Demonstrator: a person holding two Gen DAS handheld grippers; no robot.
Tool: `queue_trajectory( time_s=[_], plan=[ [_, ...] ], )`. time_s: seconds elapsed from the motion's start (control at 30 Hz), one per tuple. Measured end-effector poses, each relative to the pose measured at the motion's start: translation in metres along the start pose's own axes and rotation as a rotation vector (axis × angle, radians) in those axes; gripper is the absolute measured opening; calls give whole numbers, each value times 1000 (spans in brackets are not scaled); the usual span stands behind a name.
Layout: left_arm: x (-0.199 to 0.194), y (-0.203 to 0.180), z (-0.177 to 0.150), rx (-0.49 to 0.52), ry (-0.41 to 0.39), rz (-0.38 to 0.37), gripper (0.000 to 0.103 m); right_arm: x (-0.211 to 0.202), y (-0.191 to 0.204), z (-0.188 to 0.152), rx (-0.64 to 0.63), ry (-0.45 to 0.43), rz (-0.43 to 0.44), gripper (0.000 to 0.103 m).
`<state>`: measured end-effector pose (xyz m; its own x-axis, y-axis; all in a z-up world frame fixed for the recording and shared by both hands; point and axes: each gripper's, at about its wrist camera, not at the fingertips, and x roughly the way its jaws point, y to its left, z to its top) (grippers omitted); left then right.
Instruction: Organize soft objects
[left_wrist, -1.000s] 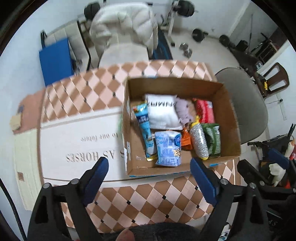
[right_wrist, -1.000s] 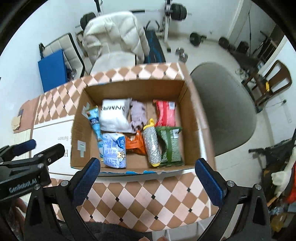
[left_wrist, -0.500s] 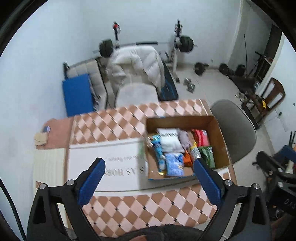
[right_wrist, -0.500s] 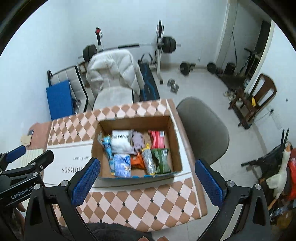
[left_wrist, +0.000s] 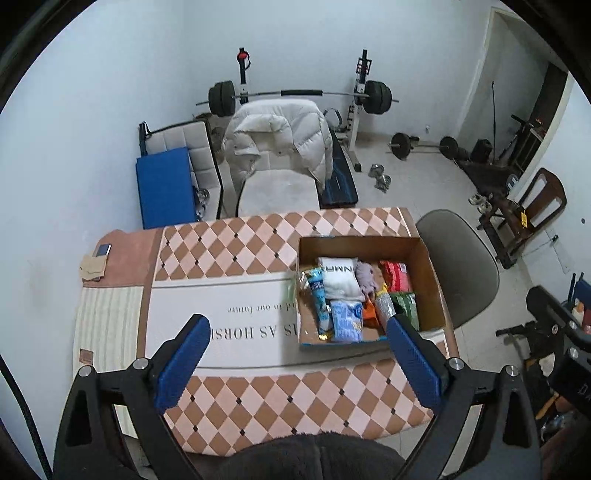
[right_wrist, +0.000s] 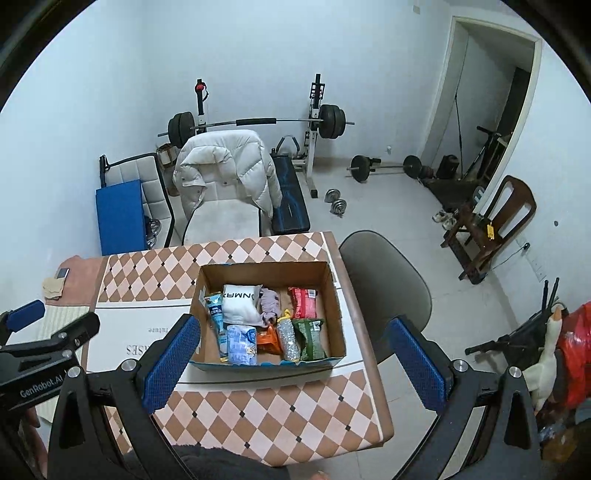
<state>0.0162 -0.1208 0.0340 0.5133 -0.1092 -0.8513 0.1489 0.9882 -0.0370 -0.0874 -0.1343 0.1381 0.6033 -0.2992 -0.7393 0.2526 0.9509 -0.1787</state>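
Ringing the diamond-patterned table (right_wrist: 280, 406) from left to right are a blue mat (right_wrist: 120, 214) leaning on the wall, a chair draped with a white puffer jacket (right_wrist: 225, 166), a barbell rack (right_wrist: 258, 122) behind it, and a grey chair (right_wrist: 388, 288) pushed up to the table's right edge. Nothing stands between the grippers and the box.

Both tools hang high above the table's near edge. The left gripper (left_wrist: 297, 363) has its blue pads (left_wrist: 183, 363) spread wide, gripping nothing. The right gripper (right_wrist: 293, 363) is likewise spread wide with nothing between its pads.

A cardboard box (right_wrist: 332, 291) sits on the table's right half, well below and ahead of both grippers. Inside lie soft packets: a blue tube, a white pouch (right_wrist: 240, 304), a blue bag, a lilac cloth, orange, silver, red (right_wrist: 303, 302) and green packs.
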Motion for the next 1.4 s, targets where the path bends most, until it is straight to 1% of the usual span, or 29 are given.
queue_trajectory(
  time_s=[0.07, 0.13, 0.6, 0.83, 1.1, 1.4],
  plan=[
    [0, -2, -3, 7, 20, -19, 98, -3, 0, -2, -1, 2, -3, 103],
    [-2, -5, -6, 17, 25, -20, 98, -4, -1, -4, 0, 6, -6, 103],
    [-7, -7, -9, 19, 17, -28, 98, -8, -5, -7, 0, 6, -2, 103],
    [-17, -11, -5, 1, -7, -27, 98, -11, -6, -8, 8, 4, 0, 103],
    [-21, -10, -5, -10, -14, -24, 98, -20, -6, -4, 5, -1, 4, 103],
    [-21, -7, -5, -17, -18, -25, 98, -20, -6, 0, -10, 0, 13, 103]
  ],
)
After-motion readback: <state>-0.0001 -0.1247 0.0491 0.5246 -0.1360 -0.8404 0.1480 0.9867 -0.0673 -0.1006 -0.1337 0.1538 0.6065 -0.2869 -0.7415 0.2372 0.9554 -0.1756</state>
